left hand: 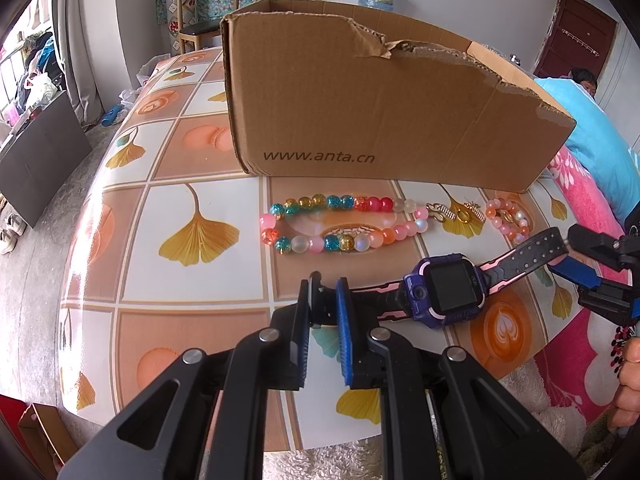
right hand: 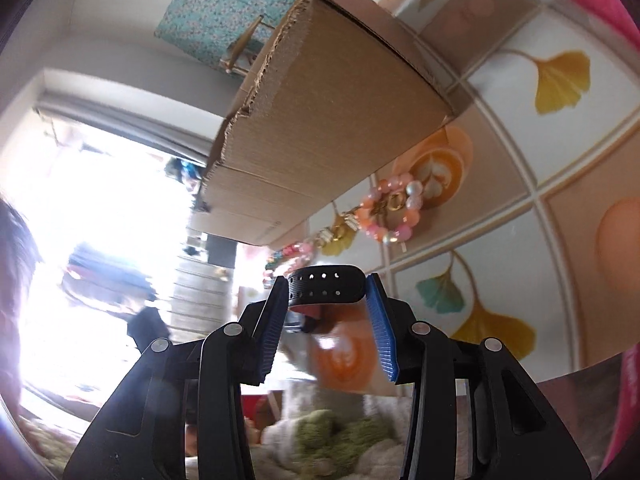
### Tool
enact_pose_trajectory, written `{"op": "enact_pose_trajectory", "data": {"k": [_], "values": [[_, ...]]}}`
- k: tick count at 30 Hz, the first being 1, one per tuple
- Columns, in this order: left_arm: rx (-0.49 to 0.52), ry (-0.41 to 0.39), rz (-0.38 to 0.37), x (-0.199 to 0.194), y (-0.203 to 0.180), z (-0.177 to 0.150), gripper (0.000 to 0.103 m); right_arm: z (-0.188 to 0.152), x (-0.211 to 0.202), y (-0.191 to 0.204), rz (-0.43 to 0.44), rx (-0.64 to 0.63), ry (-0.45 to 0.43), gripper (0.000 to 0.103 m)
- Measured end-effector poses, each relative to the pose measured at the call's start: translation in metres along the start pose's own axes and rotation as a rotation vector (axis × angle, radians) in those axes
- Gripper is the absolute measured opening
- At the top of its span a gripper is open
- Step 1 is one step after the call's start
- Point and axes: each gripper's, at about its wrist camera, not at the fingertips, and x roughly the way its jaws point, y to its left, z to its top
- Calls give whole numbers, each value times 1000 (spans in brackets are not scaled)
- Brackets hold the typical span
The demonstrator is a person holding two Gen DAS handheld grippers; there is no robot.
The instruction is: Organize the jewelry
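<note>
Cardboard box (left hand: 360, 92) side reads "www.anta.cn" behind watch (left hand: 448, 292).

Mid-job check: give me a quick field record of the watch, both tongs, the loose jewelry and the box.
watch: purple smartwatch, strap stretched out between both tongs, above the table
left tongs: shut on the buckle-end strap
right tongs: holed strap end between the pads; grip not clear
loose jewelry: long multicolour bead necklace, gold rhinestone pieces, small pink bead bracelet, in a row before the box
box: open cardboard box with torn rim, contents not visible
</note>
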Motion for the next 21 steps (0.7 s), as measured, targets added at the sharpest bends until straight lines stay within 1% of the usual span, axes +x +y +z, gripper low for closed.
{"op": "enact_pose_trajectory", "data": {"k": [3,6,7,13,15,17,21], "values": [[0,0,0,0,0,0,11,-1,1,-2,135,71,21,45],[0,-1,0,0,0,0,11,-3,3,-5,234,140,46,47],[0,-1,0,0,0,0,11,-3,3,-5,252,155,49,47],[0,-1,-1,0,0,0,11,6,-10,-14,312,217,15,48],[-1,0,-1,0,0,0,11,9,-12,-21,302,247,-1,48],[-3,-1,-2,0,0,0,11,11,-11,-27,299,270,-17,51],[-3,-1,-2,0,0,0,11,14,-13,-38,324,331,-38,53]]}}
